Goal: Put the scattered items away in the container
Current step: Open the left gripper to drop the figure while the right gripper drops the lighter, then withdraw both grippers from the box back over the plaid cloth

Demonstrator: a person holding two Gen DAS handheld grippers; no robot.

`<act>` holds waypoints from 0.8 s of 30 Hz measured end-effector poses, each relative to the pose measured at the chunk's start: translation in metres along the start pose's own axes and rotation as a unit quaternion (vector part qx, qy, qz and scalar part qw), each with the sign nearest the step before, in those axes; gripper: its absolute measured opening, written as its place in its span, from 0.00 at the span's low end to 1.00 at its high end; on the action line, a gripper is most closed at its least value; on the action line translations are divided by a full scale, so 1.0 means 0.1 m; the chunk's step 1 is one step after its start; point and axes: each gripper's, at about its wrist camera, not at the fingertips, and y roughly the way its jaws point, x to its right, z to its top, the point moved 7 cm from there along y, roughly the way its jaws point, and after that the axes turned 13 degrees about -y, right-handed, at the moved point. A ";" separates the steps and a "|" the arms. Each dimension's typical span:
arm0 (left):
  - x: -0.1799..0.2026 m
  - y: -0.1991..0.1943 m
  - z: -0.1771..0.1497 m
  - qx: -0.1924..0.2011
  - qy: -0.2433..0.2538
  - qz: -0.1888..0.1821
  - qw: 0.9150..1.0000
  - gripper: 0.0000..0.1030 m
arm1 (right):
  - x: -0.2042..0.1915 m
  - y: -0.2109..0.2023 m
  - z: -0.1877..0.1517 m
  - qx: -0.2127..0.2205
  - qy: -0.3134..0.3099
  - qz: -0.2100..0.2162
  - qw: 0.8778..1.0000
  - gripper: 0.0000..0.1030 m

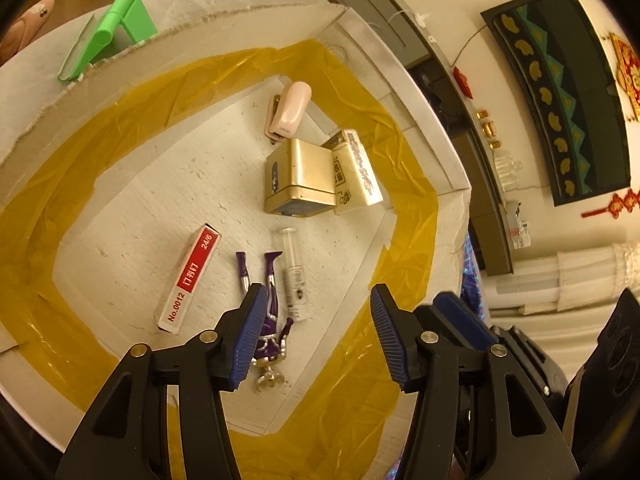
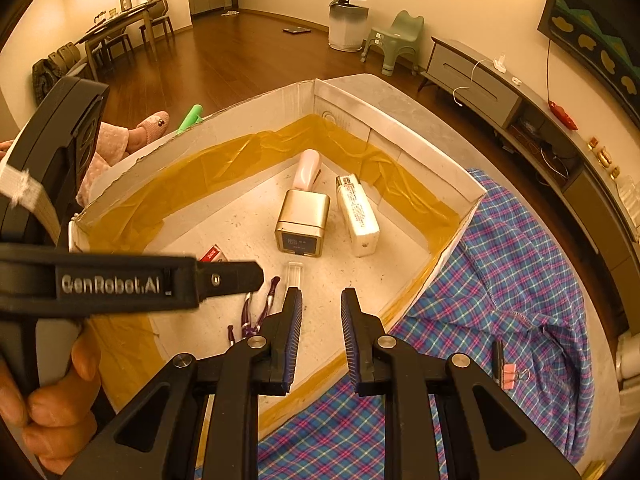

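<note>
A white cardboard box (image 1: pixel 384 80) lined with yellow tape holds a pink stapler (image 1: pixel 290 110), a gold tin (image 1: pixel 298 176), a white carton (image 1: pixel 356 168), a clear syringe (image 1: pixel 294 276), a red staple box (image 1: pixel 192 280) and a purple figurine (image 1: pixel 268 320). My left gripper (image 1: pixel 316 312) hangs open over the box floor, and its left finger covers part of the figurine. Nothing is gripped. In the right wrist view my right gripper (image 2: pixel 320 320) hovers over the box's near corner. Its jaws stand narrowly apart and empty, beside the figurine (image 2: pixel 256 312) and the syringe (image 2: pixel 295 274).
A green stand (image 1: pixel 108 28) lies outside the box's far wall. A blue plaid cloth (image 2: pixel 520 260) spreads to the right of the box with a pink binder clip (image 2: pixel 510 376) on it. A person's hand (image 2: pixel 60 400) holds the left gripper's black handle. A slippered foot (image 2: pixel 148 132) rests beyond the box.
</note>
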 end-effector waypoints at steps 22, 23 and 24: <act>0.83 -0.64 -0.54 0.231 0.320 0.055 0.917 0.55 | 0.03 -0.91 -0.50 0.180 0.078 0.065 0.978 0.33; 0.83 -0.61 -0.57 0.230 0.329 0.062 0.914 0.55 | 0.02 -0.92 -0.55 0.181 0.079 0.065 0.978 0.33; 0.83 -0.57 -0.60 0.225 0.334 0.068 0.913 0.55 | 0.02 -0.94 -0.60 0.182 0.079 0.065 0.978 0.33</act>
